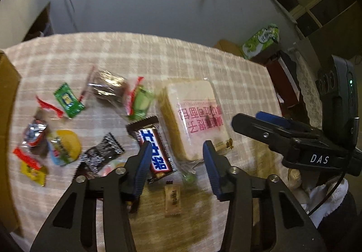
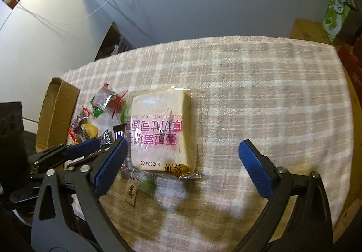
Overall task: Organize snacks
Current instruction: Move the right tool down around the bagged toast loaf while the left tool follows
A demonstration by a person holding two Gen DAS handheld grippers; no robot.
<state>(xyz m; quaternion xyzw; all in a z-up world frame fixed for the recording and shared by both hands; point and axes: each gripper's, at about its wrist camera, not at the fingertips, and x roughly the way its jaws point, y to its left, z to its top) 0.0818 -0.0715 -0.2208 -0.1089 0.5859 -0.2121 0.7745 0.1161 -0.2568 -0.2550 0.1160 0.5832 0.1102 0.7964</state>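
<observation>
A: Where are your two grippers over the table?

B: Your left gripper (image 1: 176, 150) hangs above the checked tablecloth (image 1: 135, 52). Its blue pads (image 1: 144, 161) stand apart, and nothing is pressed between them. The chocolate bar (image 1: 156, 150) in the brown wrapper lies on the cloth just under the left pad, and the near edge of the wrapped toast slice (image 1: 192, 116) lies in the gap, toward the right pad.

A: And your right one?

B: Your right gripper (image 2: 183, 161) has its jaws wide apart. They hold nothing. In the right wrist view the wrapped toast slice lies flat on the cloth between the two pads but closer to the left one, not touched.

A: Where are the other snacks?

B: They lie scattered at the left of the toast: a green candy (image 1: 69, 100), a yellow sweet (image 1: 67, 145), a dark cake in clear wrap (image 1: 108, 89) and several more small packets. A small tan sachet (image 1: 173, 198) lies on the near side, between your left gripper's fingers. A cardboard box (image 2: 56, 114) stands at the left edge of the table, just beside the pile.
</observation>
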